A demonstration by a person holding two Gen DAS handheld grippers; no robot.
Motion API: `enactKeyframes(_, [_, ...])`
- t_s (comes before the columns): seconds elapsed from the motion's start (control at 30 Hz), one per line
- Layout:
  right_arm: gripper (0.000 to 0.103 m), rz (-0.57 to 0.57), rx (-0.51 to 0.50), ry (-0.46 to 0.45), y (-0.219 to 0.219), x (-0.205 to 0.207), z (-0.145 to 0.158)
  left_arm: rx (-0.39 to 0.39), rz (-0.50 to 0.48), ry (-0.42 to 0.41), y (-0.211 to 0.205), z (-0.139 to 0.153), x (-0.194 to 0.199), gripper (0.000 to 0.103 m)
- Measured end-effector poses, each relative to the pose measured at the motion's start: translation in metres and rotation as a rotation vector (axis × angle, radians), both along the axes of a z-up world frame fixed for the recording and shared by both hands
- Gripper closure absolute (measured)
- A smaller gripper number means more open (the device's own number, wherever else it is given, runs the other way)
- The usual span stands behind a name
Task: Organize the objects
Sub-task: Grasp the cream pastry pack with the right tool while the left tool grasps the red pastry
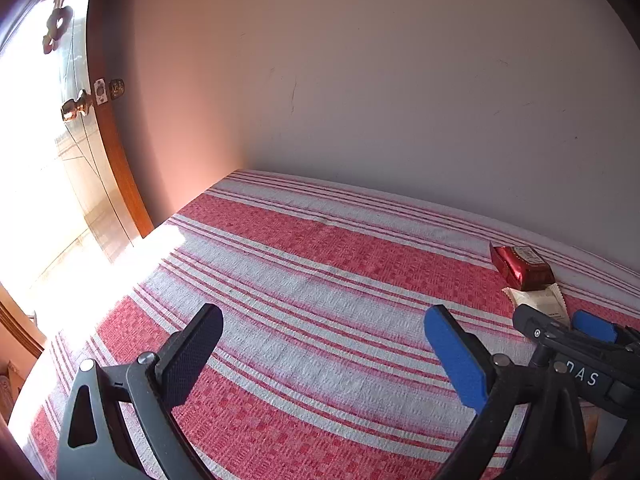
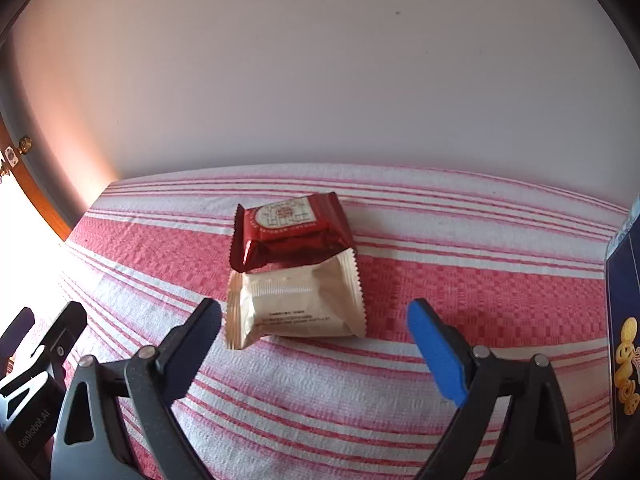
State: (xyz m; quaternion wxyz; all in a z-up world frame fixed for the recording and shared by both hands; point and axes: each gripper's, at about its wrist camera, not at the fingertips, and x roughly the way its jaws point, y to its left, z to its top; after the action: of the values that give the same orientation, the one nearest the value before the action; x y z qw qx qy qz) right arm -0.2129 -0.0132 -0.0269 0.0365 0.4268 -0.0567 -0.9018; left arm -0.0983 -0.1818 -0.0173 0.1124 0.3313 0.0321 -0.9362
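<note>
A dark red snack packet (image 2: 290, 230) lies on the red-and-white striped cloth (image 2: 440, 280), its near edge overlapping a beige snack packet (image 2: 296, 304) just in front of it. My right gripper (image 2: 314, 322) is open and empty, its jaws spread wide just short of the beige packet. My left gripper (image 1: 324, 330) is open and empty over bare cloth (image 1: 320, 280), to the left of the packets. In the left wrist view the red packet (image 1: 522, 268) and the beige packet (image 1: 540, 300) lie at the right, partly hidden behind the right gripper (image 1: 560, 330).
A dark blue box (image 2: 624, 320) with yellow snack pictures stands at the right edge. A plain wall (image 2: 320, 80) runs along the back of the table. A wooden door (image 1: 108, 140) with a brass knob is at the far left, with bright glare beside it.
</note>
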Motion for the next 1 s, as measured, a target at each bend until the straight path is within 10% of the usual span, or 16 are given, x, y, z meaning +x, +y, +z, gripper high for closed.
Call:
enactKeyframes(0.27, [0.046, 0.042, 0.097, -0.014, -0.015, -0.007, -0.004, -0.004, -0.011, -0.008, 0.004, 0.0, -0.001, 0.001])
enactKeyframes(0.67, [0.052, -0.072, -0.086, 0.105, 0.091, 0.033, 0.012, 0.047, -0.085, -0.009, 0.012, -0.001, -0.001, 0.001])
enactKeyframes(1.0, [0.051, -0.316, 0.147, 0.352, 0.124, 0.049, 0.045, 0.099, -0.182, -0.032, 0.09, 0.0, -0.049, 0.001])
